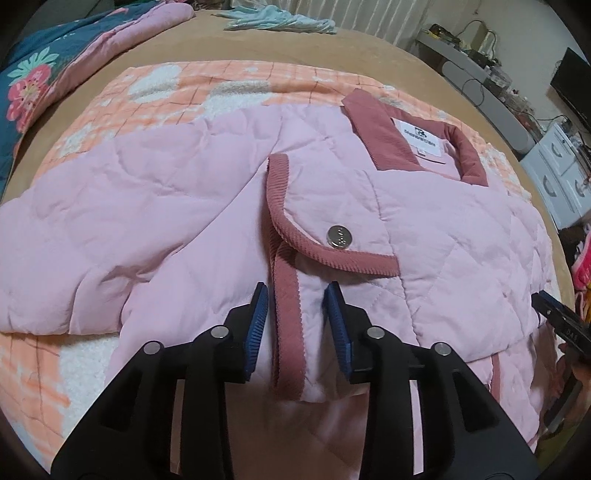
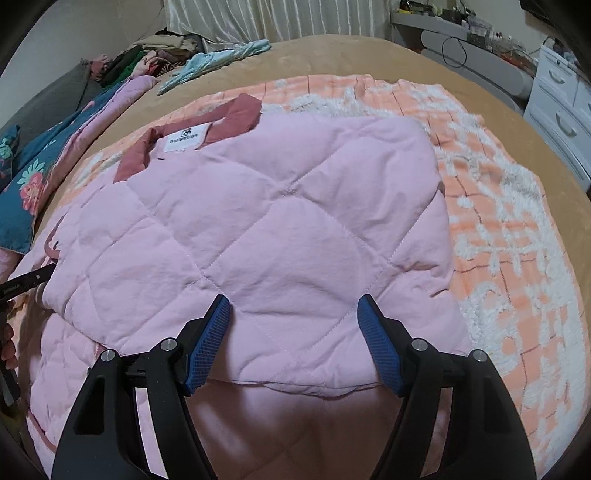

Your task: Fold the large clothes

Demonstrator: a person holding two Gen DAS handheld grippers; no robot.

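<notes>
A pink quilted jacket (image 1: 155,206) with dusty-rose corduroy trim and collar (image 1: 373,125) lies on an orange-and-white blanket (image 1: 207,88) on the bed. A cuff with a silver snap (image 1: 338,236) is folded across the front. My left gripper (image 1: 297,291) is open, its blue pads either side of the trimmed cuff edge. In the right wrist view the jacket (image 2: 280,221) has its right side folded inward. My right gripper (image 2: 293,306) is open over the folded panel's near edge. Each gripper's tip shows at the other view's edge.
A floral teal and pink quilt (image 1: 33,77) lies at the bed's left. Light blue clothing (image 1: 277,20) and a clothes pile (image 2: 147,55) sit at the far end. A white drawer unit (image 2: 561,107) and a cluttered grey shelf (image 1: 476,70) stand to the right of the bed.
</notes>
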